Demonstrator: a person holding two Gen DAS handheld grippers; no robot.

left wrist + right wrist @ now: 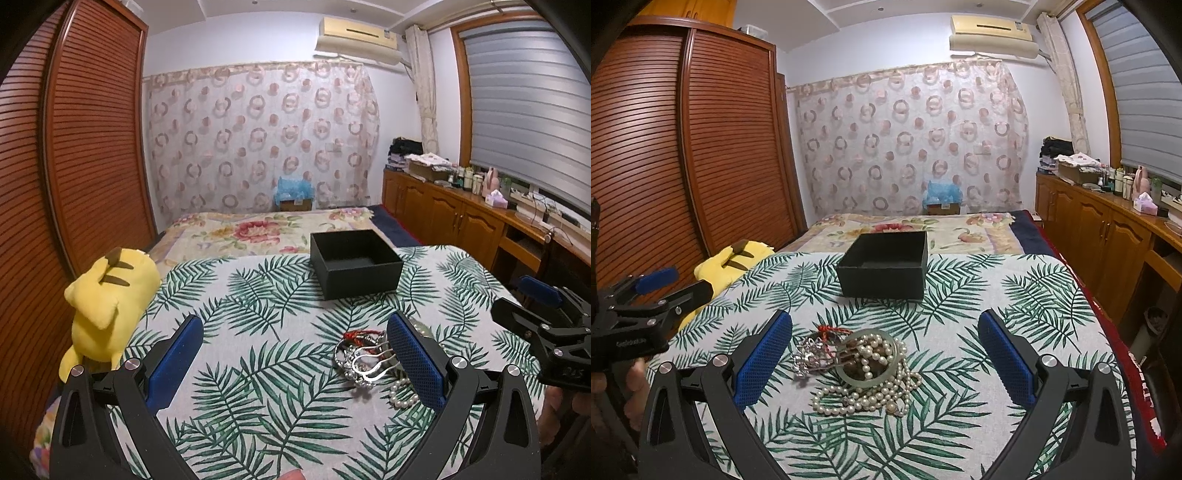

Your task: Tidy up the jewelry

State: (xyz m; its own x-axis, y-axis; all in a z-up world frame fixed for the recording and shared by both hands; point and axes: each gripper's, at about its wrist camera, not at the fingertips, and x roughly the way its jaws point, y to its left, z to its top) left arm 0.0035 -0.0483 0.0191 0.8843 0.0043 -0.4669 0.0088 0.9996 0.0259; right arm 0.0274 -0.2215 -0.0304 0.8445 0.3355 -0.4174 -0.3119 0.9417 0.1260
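my left gripper hangs over the leaf-print cloth with its jaws spread wide and nothing between them; the blue pads frame bare fabric. my right gripper is likewise released, jaws wide apart, hovering just above the jewelry heap without touching it as far as i can tell. the heap sits on the cloth near me: a pearl necklace coiled loosely, a pale green bangle lying on top of it with pearls spilling through its ring, a silver rhinestone tiara touching the bangle's left side, and a red cord bracelet at the heap's far edge. from the left wrist view the same tiara lies just beside my right-hand pad, partly hidden by it. the open black box stands farther away on the cloth, well apart from the heap, and looks empty inside. a yellow plush toy rests at the cloth's left edge, beside the slatted wooden wardrobe.
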